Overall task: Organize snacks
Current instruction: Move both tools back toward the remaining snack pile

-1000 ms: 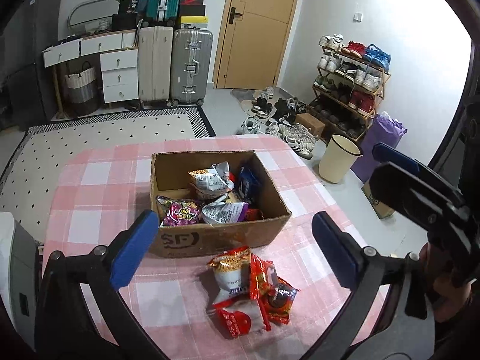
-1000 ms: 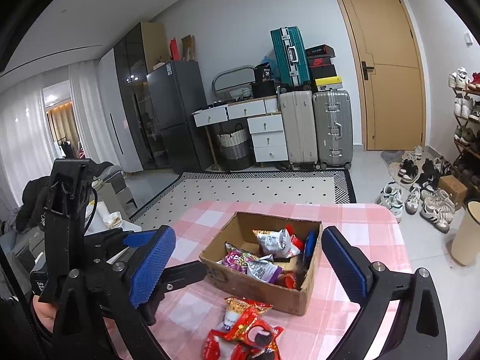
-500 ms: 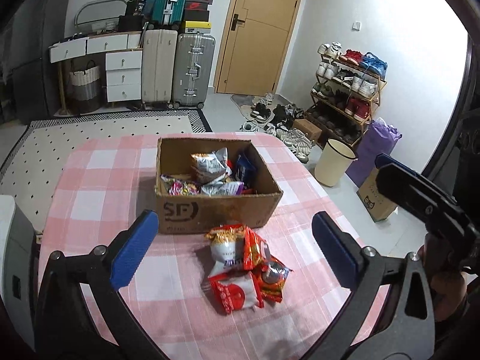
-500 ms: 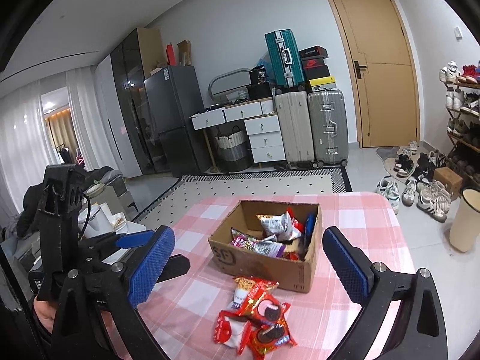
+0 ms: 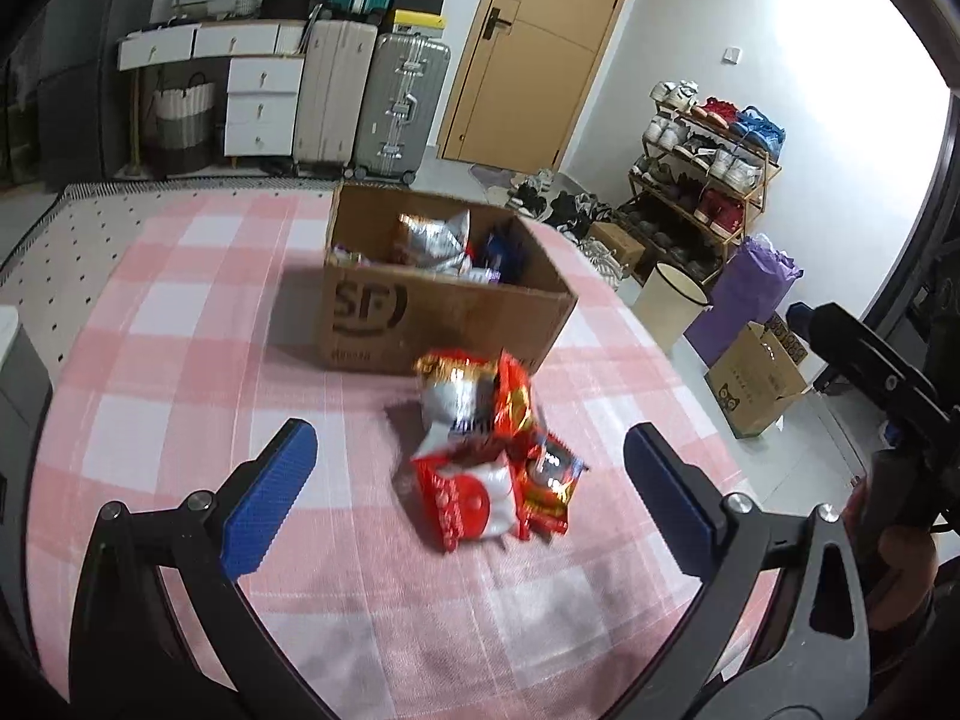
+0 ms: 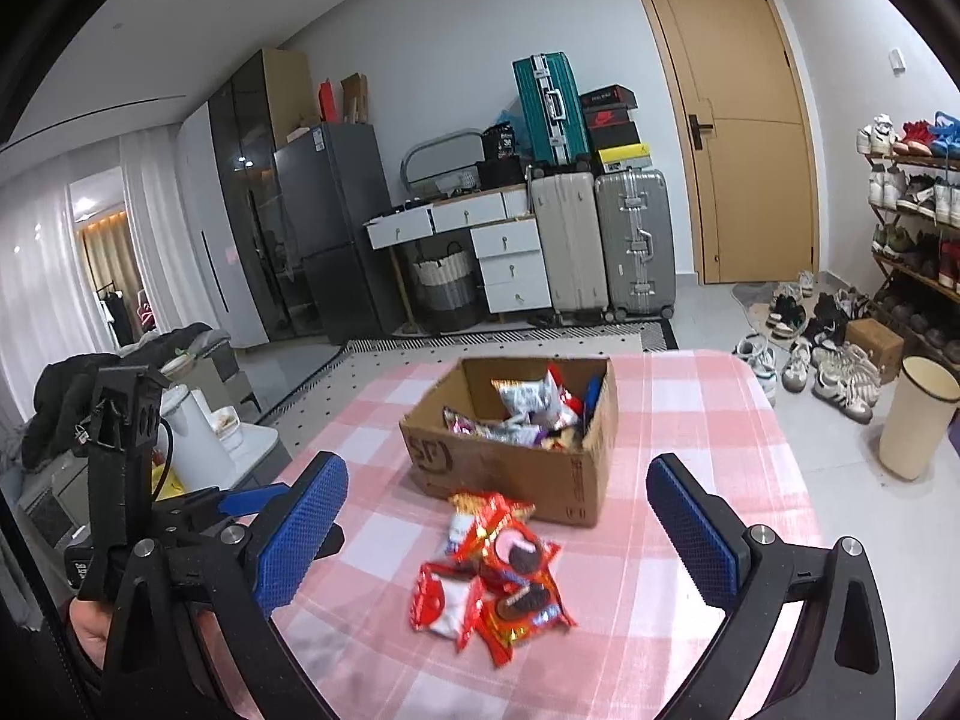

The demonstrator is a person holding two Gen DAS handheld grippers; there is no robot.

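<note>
Suitcases [image 6: 600, 240], wooden door [image 6: 738, 126], shoe rack [image 5: 702, 180] — cream bin [image 6: 915, 420]

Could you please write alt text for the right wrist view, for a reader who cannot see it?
The open right gripper hovers above a pile of red snack packets on a pink checked tablecloth. Behind the pile sits a cardboard box holding more snacks; the left gripper shows at left.

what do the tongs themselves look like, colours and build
Both tongs are matte black, printed-looking frames with two splayed fingers. Each finger carries a blue textured pad and silver bolts at the joints. The left tongs and right tongs match. A thin black cable loops by the left unit's upright black handle.
</note>
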